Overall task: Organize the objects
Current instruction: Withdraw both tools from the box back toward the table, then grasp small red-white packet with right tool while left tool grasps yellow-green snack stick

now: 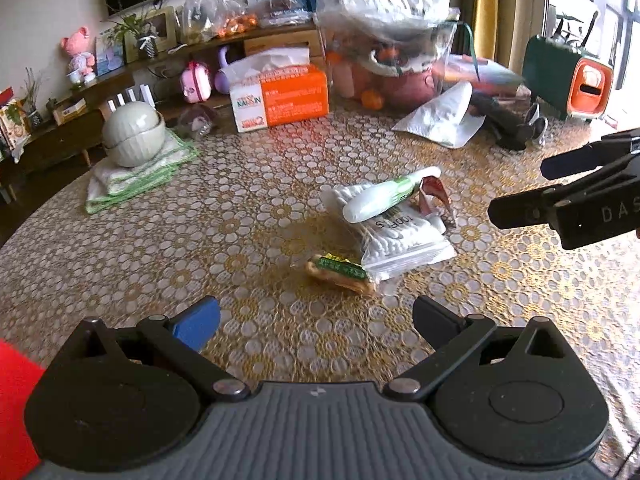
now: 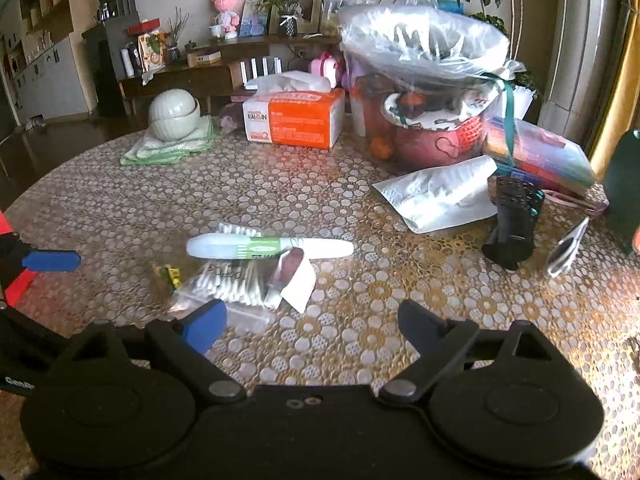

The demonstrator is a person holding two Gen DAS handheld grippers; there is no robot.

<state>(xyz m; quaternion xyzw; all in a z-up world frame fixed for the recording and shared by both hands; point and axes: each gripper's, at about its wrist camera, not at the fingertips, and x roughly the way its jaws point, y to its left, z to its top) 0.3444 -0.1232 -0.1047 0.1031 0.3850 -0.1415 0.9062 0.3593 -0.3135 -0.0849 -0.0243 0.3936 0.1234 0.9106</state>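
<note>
Round table (image 2: 120, 200) with gold floral cloth, cluttered shelf (image 2: 224, 46) behind. Tube (image 2: 272, 247), cotton swab bag (image 2: 236, 280), snack (image 1: 340, 274) lie mid-table. Left gripper (image 1: 316, 320) and right gripper (image 2: 312, 322) wide open, empty.

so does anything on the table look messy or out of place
Yes: a small heap mid-table. A white and green tube lies slanted across a bag of cotton swabs, with a torn silver wrapper at one side and a snack packet at the other. Both tongs, left and right, are open and empty.
</note>
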